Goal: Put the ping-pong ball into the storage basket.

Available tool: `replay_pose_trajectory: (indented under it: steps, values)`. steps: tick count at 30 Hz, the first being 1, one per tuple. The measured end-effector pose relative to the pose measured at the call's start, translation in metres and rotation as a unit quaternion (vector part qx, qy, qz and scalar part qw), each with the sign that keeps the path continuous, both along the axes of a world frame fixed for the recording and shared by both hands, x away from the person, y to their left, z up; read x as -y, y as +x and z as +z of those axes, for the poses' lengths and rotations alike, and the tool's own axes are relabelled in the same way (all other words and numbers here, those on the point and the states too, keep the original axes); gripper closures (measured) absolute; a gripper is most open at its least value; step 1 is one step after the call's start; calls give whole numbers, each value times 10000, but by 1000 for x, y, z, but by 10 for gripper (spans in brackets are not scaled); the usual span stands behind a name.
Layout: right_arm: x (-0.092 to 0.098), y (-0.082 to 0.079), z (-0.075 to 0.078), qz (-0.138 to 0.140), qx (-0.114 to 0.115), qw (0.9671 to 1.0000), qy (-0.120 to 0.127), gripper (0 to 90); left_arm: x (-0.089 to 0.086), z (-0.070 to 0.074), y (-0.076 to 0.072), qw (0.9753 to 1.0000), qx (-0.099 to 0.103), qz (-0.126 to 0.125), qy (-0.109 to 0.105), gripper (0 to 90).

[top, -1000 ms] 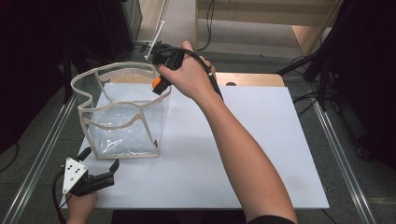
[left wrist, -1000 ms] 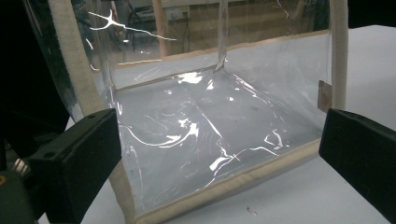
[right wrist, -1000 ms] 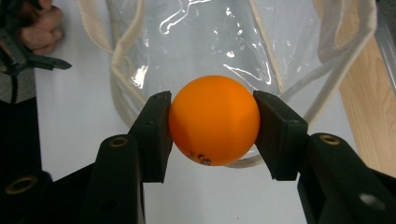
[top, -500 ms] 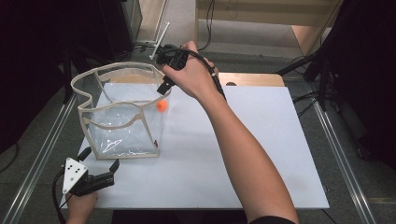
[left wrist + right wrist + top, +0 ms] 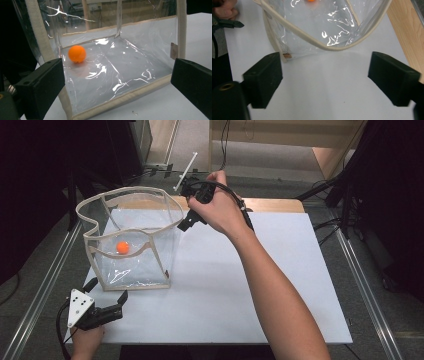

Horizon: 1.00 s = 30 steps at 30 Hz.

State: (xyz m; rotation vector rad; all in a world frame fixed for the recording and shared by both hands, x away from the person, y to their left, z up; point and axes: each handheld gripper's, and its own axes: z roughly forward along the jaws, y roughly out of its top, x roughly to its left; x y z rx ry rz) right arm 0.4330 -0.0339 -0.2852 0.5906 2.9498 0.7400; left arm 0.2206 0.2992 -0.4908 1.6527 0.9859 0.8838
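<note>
1. The high view is evenly lit from above; the white table (image 5: 240, 285) is bright, while the surroundings at 9 and 3 o'clock fall nearly black.
2. Glare streaks cross the clear plastic bag (image 5: 120, 62) in the left gripper view, strongest toward 6 o'clock and at 11 o'clock.
3. The orange ball (image 5: 77, 53) is sharp there, with a soft shadow beneath it.
4. In both gripper views the near black jaws are slightly soft.
5. The right gripper view shows white glints on the plastic near 12 o'clock.
</note>
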Motion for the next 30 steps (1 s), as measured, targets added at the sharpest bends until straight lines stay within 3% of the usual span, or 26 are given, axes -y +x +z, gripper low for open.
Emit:
replay_pose_trajectory:
  steps: [3,5,13,30]
  values:
    - [5,-3,-3,-2,-2,10000,41,72,0,0,0,10000,0,4,-3,0]
    - [8,-5,-6,-19,-89,9999,66,0,0,0,0,10000,-1,0,-2,0]
    - [17,-13,-16,-76,26,9999,131,0,0,0,0,10000,1,-7,-10,0]
    - [37,-33,-36,-106,53,9996,268,0,0,0,0,10000,-3,-3,-9,0]
